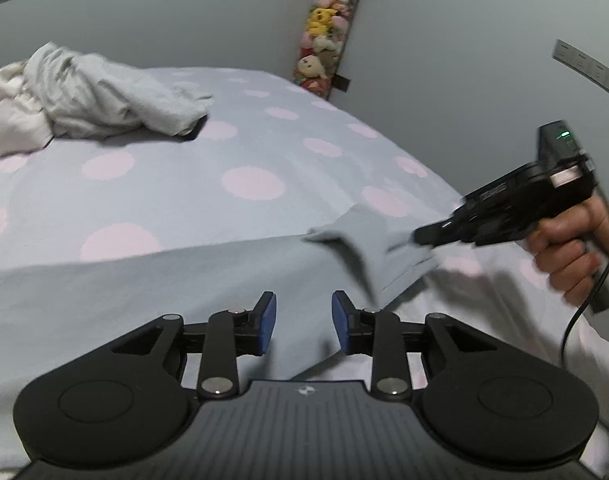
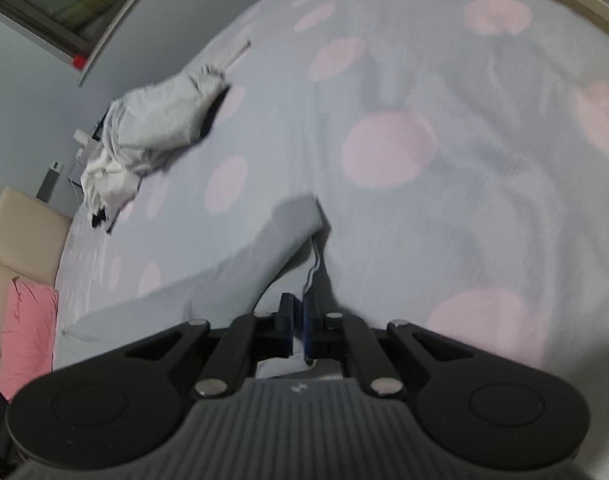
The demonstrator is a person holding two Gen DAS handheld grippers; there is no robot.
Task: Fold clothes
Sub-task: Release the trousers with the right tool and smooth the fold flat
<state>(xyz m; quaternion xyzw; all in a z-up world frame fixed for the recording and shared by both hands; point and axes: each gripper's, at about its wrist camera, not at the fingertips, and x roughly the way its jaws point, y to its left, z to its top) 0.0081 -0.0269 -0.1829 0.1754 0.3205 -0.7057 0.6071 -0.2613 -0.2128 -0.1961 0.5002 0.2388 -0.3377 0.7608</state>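
A pale grey-blue garment (image 1: 164,280) lies spread on the polka-dot bed. My left gripper (image 1: 303,322) hovers over it, open, with nothing between its blue pads. In the left wrist view, my right gripper (image 1: 424,236) comes in from the right, held by a hand, and lifts a corner of the garment off the bed. From the right wrist view, that gripper (image 2: 300,320) is shut on the garment's hem (image 2: 310,272), and a folded flap (image 2: 264,248) stretches away to the left.
A pile of white and grey clothes (image 1: 84,96) (image 2: 152,128) sits at the far side of the bed (image 1: 244,152). A column of plush toys (image 1: 324,28) stands by the wall. A pink pillow (image 2: 24,336) and beige headboard (image 2: 12,224) lie left.
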